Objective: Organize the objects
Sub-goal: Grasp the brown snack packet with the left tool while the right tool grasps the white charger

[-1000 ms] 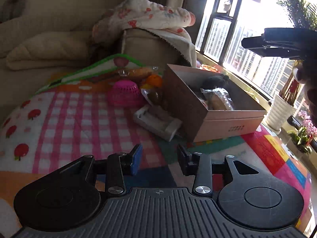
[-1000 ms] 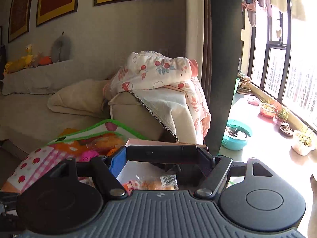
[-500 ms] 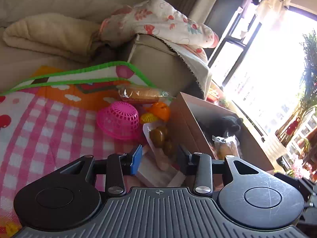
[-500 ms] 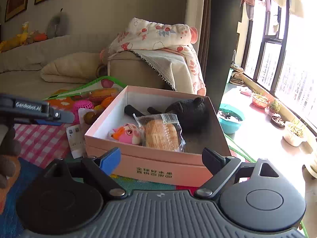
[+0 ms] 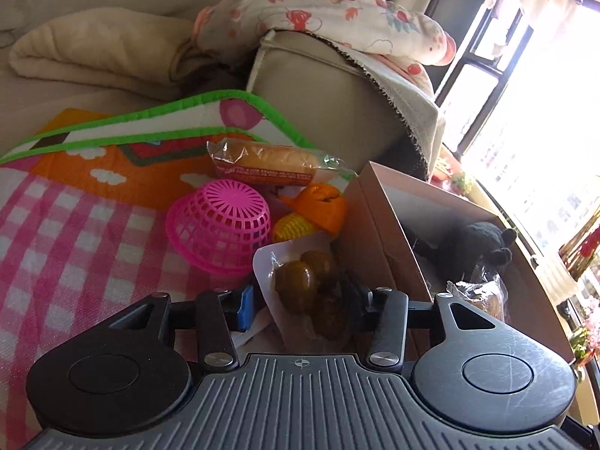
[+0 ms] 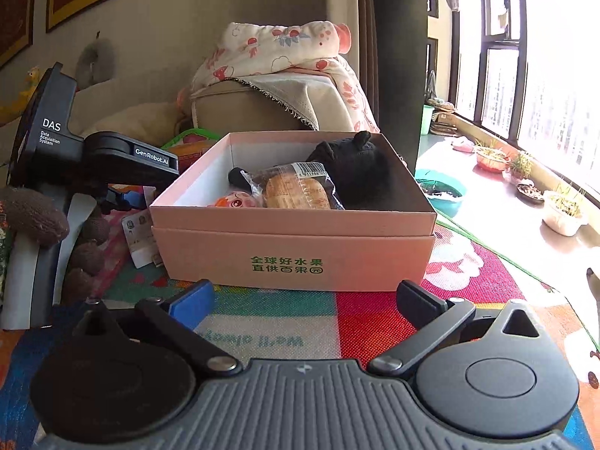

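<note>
A pink cardboard box (image 6: 296, 251) stands on the play mat and holds a black plush toy (image 6: 352, 172), a wrapped bread (image 6: 296, 189) and a small pink toy (image 6: 234, 200). In the left wrist view the box (image 5: 378, 232) is at right. My left gripper (image 5: 300, 300) is open with its jaws on either side of a clear packet of brown pieces (image 5: 300, 288) that lies against the box wall. My right gripper (image 6: 303, 298) is open and empty, low over the mat in front of the box.
A pink basket (image 5: 221, 225) lies upside down beside a wrapped bread roll (image 5: 270, 163), an orange toy (image 5: 322, 208) and a yellow toy (image 5: 292, 227). A white packet (image 6: 140, 238) lies left of the box. A sofa with blankets (image 5: 311, 11) is behind; a windowsill with pots (image 6: 525, 183) is at right.
My left gripper moved forward and down until the packet of brown pieces lies between its jaws. My right gripper let go of a black bar, opened wide and dropped low in front of the box.
</note>
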The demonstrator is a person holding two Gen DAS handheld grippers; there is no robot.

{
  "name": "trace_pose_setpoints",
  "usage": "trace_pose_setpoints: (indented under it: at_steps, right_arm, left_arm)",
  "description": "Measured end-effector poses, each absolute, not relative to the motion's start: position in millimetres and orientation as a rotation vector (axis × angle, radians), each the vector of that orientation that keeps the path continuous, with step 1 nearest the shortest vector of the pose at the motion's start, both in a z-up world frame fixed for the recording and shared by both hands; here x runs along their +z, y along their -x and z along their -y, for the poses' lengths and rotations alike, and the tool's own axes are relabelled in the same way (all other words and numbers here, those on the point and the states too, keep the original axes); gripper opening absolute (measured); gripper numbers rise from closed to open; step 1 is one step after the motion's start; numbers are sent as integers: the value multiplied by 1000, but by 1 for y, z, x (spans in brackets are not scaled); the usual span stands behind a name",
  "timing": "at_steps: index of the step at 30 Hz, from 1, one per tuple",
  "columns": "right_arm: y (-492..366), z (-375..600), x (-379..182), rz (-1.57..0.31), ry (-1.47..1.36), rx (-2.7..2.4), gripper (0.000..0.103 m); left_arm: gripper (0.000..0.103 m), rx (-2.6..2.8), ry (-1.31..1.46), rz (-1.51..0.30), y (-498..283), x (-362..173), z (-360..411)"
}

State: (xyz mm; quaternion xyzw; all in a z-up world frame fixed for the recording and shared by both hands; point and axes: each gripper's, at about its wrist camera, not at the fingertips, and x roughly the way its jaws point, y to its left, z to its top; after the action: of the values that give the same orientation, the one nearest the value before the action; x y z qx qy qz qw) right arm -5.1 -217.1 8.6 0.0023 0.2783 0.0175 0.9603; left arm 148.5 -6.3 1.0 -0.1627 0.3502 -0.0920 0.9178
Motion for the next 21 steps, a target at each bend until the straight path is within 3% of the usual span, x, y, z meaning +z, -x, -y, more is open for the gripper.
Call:
trace_pose_setpoints:
  at_steps: [4, 21]
  right_arm:
    - [4, 217, 8, -568, -2, 29, 103]
    - [10, 195, 11, -564, 66, 84, 103]
  left_arm:
    - [23, -248, 385, -693, -137, 7, -12]
    - [22, -287, 488, -716, 29, -2, -143]
